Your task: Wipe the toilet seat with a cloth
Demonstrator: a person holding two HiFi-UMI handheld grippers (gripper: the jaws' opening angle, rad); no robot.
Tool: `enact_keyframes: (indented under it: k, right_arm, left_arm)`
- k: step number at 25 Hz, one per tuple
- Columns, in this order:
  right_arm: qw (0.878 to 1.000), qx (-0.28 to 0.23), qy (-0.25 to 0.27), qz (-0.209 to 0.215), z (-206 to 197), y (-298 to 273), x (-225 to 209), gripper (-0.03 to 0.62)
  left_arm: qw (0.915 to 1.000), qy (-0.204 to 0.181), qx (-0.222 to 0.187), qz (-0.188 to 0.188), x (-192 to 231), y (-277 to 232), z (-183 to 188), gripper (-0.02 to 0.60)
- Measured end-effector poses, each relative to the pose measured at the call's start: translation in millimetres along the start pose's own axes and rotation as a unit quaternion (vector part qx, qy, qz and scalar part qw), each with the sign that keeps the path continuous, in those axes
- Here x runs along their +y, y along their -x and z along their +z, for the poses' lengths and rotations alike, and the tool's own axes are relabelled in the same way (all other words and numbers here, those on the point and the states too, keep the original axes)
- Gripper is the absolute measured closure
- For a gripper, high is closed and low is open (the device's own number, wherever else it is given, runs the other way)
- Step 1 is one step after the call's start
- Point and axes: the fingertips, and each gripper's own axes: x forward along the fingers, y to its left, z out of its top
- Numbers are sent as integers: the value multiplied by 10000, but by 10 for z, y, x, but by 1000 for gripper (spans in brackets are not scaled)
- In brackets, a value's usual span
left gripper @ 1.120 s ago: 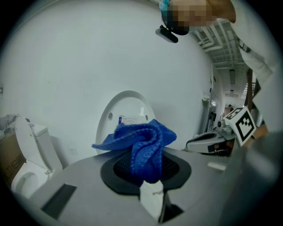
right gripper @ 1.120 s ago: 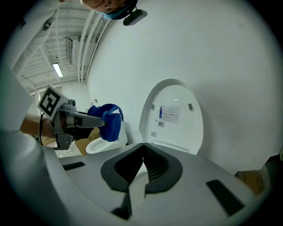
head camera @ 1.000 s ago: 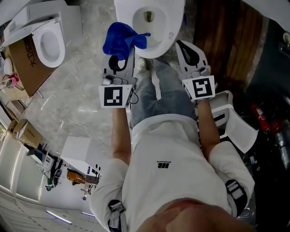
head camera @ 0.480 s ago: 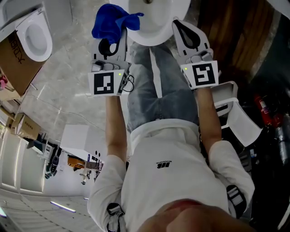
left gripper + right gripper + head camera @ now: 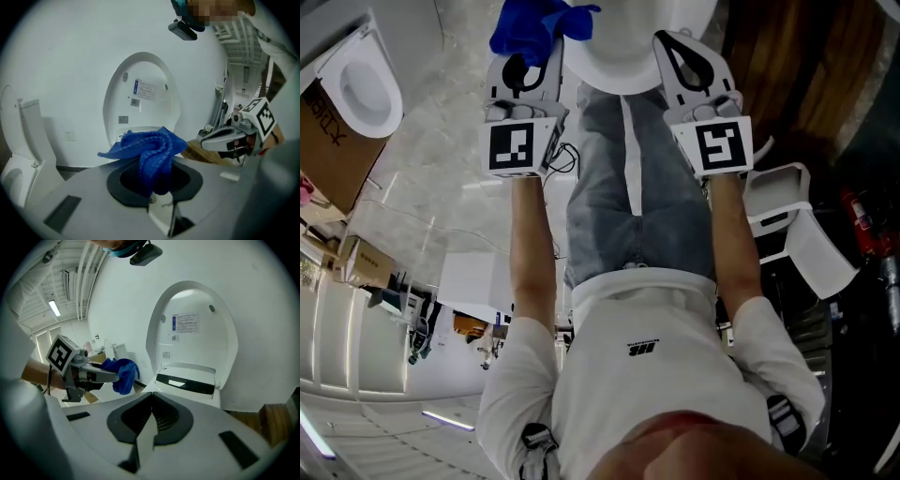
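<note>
While the left gripper (image 5: 157, 190) is clamped on the blue cloth (image 5: 149, 151), which stands bunched above its jaws, no wiping contact is evident. The right gripper (image 5: 149, 420) has its jaws together with nothing between them. Both are held at the near end of the toilet, one at each side of the toilet seat (image 5: 617, 73); the cloth is just left of the rim and appears clear of it. The lid (image 5: 192, 329) stands raised at the far side. Assessment: cloth secured and in position; the whole wipe remains outstanding.
</note>
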Motion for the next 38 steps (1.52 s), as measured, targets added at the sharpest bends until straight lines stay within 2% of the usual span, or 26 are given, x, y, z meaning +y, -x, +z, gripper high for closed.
enact_keyframes:
  k: [6,15,24,31,38]
  right_arm:
    - [9997,204,-82,-105,-287,-273,38,599]
    - [9985,485,-223,-130,-599,-568,152,599]
    - [9970,615,-432,-190,-779,-646,219,599]
    - [9951,714,-580,-366,-922,-621,218,599]
    - [9936,718,-678,-544,-1081,-521,183,599]
  left_arm:
    - [9988,-296,280,-278,275,-320,-355,500]
    - [9969,-281,576,-452,601,-722,-712,500]
    - [9901,-812,858,-761,681,-1024,-877,500]
    - [9805,-1294,1188,-884,732,-1138,-1094,500]
    - [9658,-1763,1511,-1157,545,-1125,-1467,501]
